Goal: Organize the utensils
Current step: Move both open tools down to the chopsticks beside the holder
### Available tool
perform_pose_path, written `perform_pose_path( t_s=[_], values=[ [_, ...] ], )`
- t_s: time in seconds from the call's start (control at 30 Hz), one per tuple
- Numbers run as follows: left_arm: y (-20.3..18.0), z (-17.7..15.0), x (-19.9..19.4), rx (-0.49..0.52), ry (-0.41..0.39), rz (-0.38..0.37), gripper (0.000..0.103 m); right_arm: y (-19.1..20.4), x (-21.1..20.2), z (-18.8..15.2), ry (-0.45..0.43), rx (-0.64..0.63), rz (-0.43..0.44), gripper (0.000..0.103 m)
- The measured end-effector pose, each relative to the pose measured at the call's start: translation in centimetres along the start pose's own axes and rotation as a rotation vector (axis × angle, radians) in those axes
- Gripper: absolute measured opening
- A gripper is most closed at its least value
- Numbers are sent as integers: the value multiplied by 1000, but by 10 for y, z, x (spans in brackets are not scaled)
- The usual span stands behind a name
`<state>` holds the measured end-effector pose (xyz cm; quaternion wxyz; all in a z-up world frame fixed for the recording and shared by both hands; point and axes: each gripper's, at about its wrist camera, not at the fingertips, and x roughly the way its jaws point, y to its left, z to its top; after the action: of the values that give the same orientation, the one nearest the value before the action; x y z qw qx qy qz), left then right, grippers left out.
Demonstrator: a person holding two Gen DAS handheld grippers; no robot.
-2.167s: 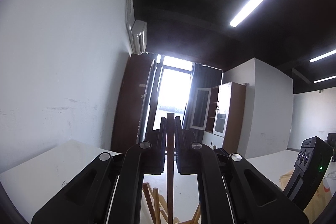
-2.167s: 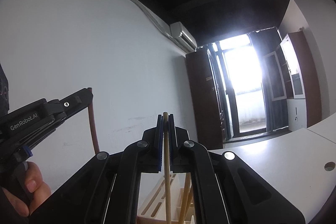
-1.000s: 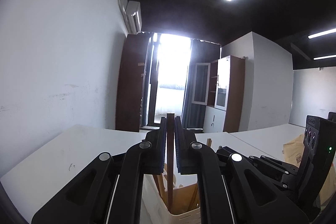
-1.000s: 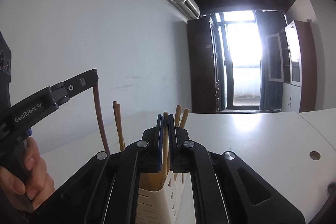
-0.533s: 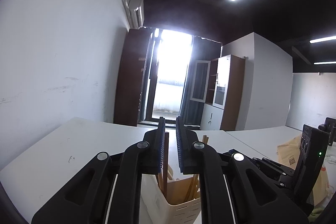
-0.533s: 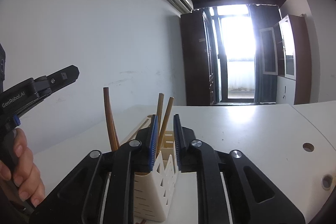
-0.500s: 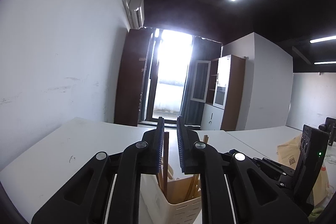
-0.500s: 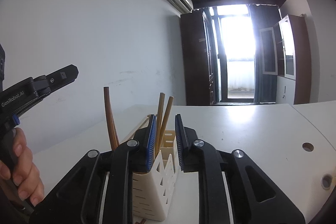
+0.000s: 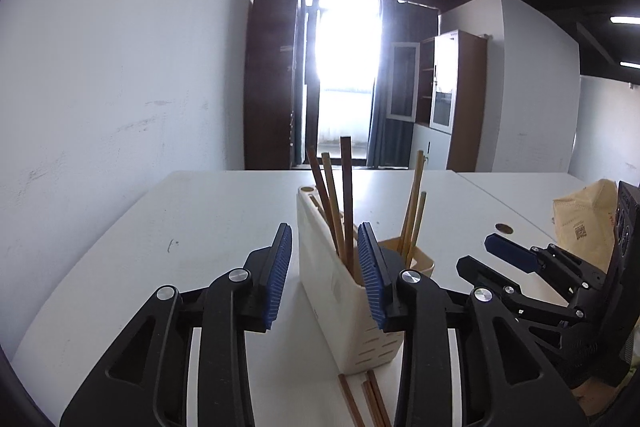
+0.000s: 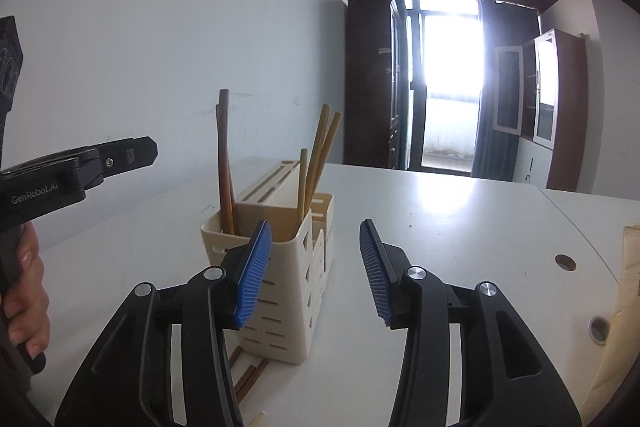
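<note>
Standing chopsticks (image 9: 346, 203) in cream utensil holder (image 10: 288, 291), more lying beside it

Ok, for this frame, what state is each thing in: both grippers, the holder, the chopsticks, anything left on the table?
left gripper: jaws opening, nothing pressed between the pads
right gripper: jaws opening, empty
utensil holder: upright on the table
dark chopsticks: standing in the holder, leaning
light chopsticks: standing in the holder, tilted
loose chopsticks: lying flat on the table at the holder's base
paper bag: upright
</note>
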<state>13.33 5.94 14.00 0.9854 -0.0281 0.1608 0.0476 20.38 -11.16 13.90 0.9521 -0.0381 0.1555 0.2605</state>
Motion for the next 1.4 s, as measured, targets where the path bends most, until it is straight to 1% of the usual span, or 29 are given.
perform_pose_path(
  t_s=[0.17, 0.27, 0.6, 0.73, 0.97, 1.07, 1.13, 1.27, 1.4],
  values=[
    [1, -13, -3, 6, 39, -2, 39, -1, -2, -11, 71, 27, 6, 49],
    [5, -25, -6, -15, 55, -7, 40, -2, -2, -17, 109, 42, 6, 52],
    [4, -57, -2, -22, 139, -26, 40, 9, -10, -51, 213, 54, -12, 57],
    [1, -67, -1, -16, 168, -27, 41, 12, -9, -63, 254, 66, -13, 57],
    [4, -83, 5, -20, 222, -29, 44, 19, 0, -81, 337, 66, -4, 57],
    [6, -87, 9, -26, 240, -26, 44, 18, 4, -89, 366, 86, -16, 57],
    [7, -89, 13, -27, 253, -25, 46, 19, 11, -95, 408, 94, 1, 57],
    [7, -94, 20, -27, 281, -23, 47, 24, 17, -101, 444, 74, -6, 57],
    [9, -99, 28, -28, 306, -13, 48, 27, 28, -111, 500, 81, -11, 57]
  ],
)
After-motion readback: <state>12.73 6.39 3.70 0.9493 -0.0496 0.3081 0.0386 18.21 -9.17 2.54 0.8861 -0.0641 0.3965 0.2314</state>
